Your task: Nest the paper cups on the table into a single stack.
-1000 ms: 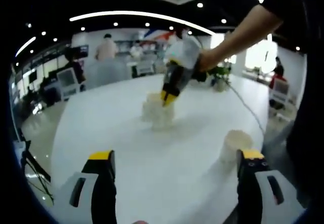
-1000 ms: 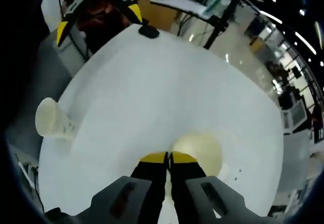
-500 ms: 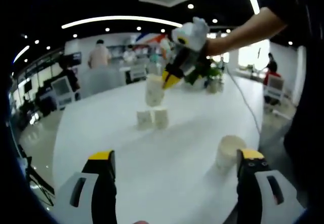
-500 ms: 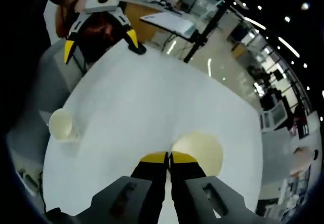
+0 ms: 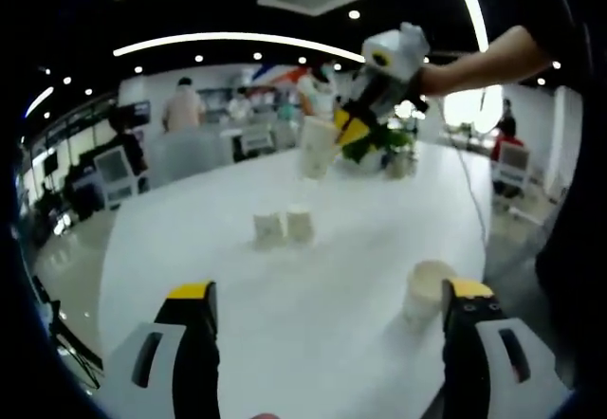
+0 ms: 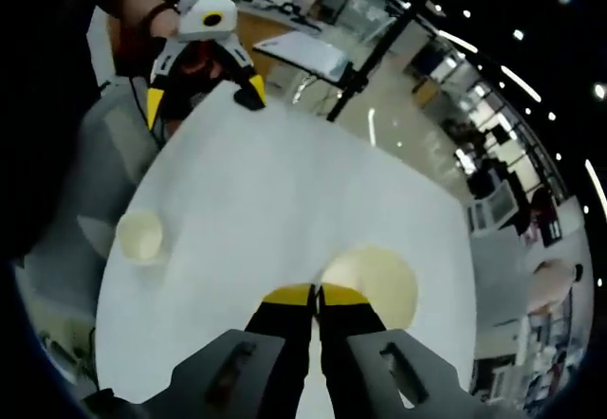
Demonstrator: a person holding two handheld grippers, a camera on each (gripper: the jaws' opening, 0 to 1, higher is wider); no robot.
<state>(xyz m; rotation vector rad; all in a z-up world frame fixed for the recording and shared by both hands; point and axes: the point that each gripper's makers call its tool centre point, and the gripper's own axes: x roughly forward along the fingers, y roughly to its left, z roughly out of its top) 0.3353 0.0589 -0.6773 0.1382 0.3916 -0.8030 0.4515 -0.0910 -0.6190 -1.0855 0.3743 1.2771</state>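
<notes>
The right gripper (image 6: 317, 294) has its yellow-tipped jaws pressed together over the rim of a paper cup (image 6: 375, 284), pinching the cup wall; the near part of the rim is hidden behind the jaws. In the left gripper view that same gripper (image 5: 347, 127) hangs in the air above the table (image 5: 313, 296) with the cup (image 5: 316, 147) lifted clear of the surface, tilted, its lower end blurred. A bare forearm (image 5: 474, 59) runs from it to the right edge of the view.

The left gripper (image 5: 327, 296) is spread wide with nothing between its jaws, low over the near part of the table. In the right gripper view it (image 6: 204, 73) sits at the far edge of the table (image 6: 275, 201), held by a hand (image 6: 147, 11) that is partly cut off by the dark.

Just beside the left gripper's right jaw stands a single cup (image 5: 425, 291), upright, its side partly covered by that jaw; the right gripper view shows it (image 6: 140, 237) from above, open mouth up. Farther out on the table two small cups (image 5: 283, 227) stand side by side, too blurred to tell whether they touch. Beyond the table, people and chairs are only vague shapes.
</notes>
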